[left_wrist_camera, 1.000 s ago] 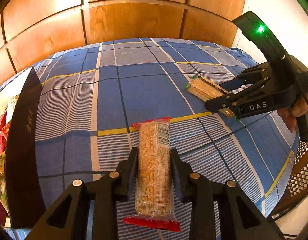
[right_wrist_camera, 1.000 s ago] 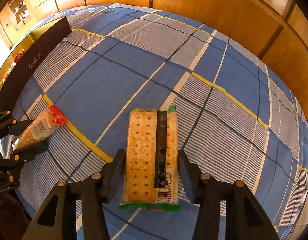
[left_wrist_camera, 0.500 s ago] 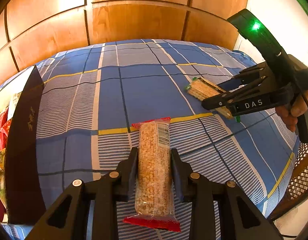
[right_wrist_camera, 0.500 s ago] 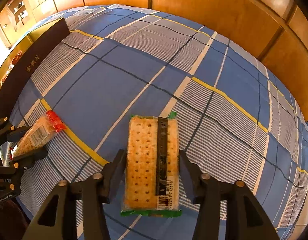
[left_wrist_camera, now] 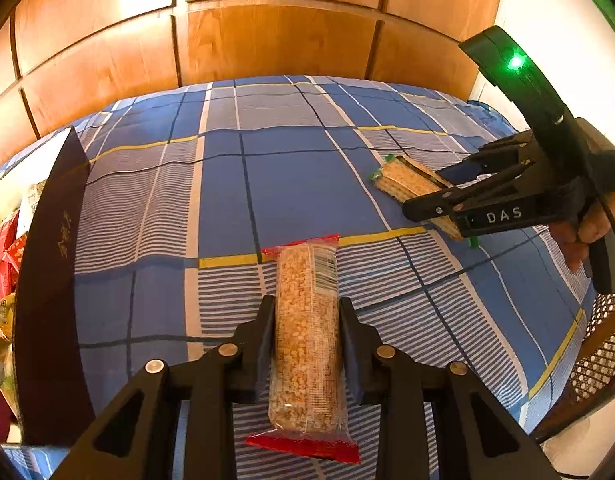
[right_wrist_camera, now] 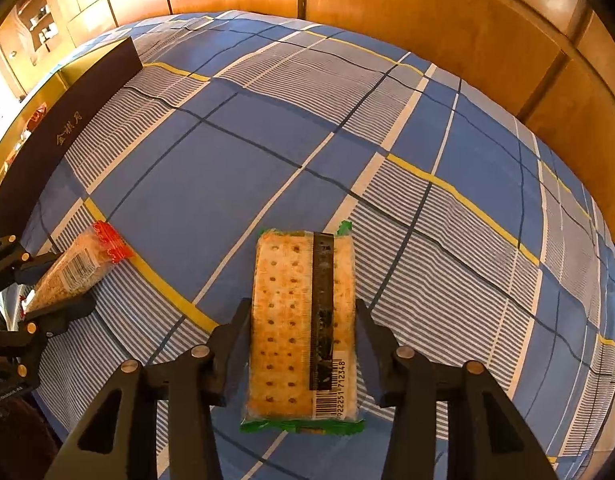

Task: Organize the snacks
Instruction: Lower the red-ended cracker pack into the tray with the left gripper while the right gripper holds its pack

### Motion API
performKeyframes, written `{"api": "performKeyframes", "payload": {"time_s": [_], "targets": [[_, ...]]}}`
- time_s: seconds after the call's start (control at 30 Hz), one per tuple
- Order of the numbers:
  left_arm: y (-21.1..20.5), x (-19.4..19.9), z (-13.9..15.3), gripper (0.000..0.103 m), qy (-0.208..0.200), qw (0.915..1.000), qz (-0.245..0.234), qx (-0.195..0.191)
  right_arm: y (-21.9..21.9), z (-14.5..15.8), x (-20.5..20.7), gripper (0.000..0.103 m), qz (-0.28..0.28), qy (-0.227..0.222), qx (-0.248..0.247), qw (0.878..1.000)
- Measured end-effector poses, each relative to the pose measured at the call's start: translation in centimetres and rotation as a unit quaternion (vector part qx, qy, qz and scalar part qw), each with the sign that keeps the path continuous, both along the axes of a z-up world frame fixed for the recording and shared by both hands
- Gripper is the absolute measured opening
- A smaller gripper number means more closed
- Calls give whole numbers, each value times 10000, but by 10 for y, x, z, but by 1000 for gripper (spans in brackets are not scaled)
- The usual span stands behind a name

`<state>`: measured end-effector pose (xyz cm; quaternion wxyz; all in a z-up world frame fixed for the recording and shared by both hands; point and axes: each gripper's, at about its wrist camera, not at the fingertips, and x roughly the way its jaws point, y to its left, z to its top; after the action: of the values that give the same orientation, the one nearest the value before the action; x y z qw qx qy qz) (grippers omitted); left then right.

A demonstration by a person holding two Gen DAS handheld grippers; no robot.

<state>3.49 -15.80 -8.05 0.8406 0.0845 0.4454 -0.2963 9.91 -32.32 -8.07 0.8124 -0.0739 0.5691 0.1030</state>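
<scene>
Red-ended grain bar (left_wrist_camera: 305,336) sits clamped between my left fingers (left_wrist_camera: 267,332); my right fingers (right_wrist_camera: 239,332) grip the green-edged cracker pack (right_wrist_camera: 303,328) above the blue checked cloth (right_wrist_camera: 211,168).

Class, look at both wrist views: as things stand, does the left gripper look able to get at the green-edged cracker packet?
Probably not. The left gripper is shut on the grain bar, and the cracker packet sits between the right gripper's jaws.
</scene>
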Motion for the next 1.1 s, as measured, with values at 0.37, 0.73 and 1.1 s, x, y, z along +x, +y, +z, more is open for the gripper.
{"api": "performKeyframes", "payload": {"time_s": [0.37, 0.73, 1.1], "targets": [[13, 0, 39, 30, -145, 9994, 259, -155, 11, 3, -7, 47, 152, -243, -248, 9993], [33, 0, 72, 30, -250, 9971, 678, -232, 16, 4, -14, 47, 279, -391, -376, 9981], [67, 3, 87, 30, -232, 9935, 1040, -408, 22, 6, -22, 47, 441, -523, -540, 9962]]}}
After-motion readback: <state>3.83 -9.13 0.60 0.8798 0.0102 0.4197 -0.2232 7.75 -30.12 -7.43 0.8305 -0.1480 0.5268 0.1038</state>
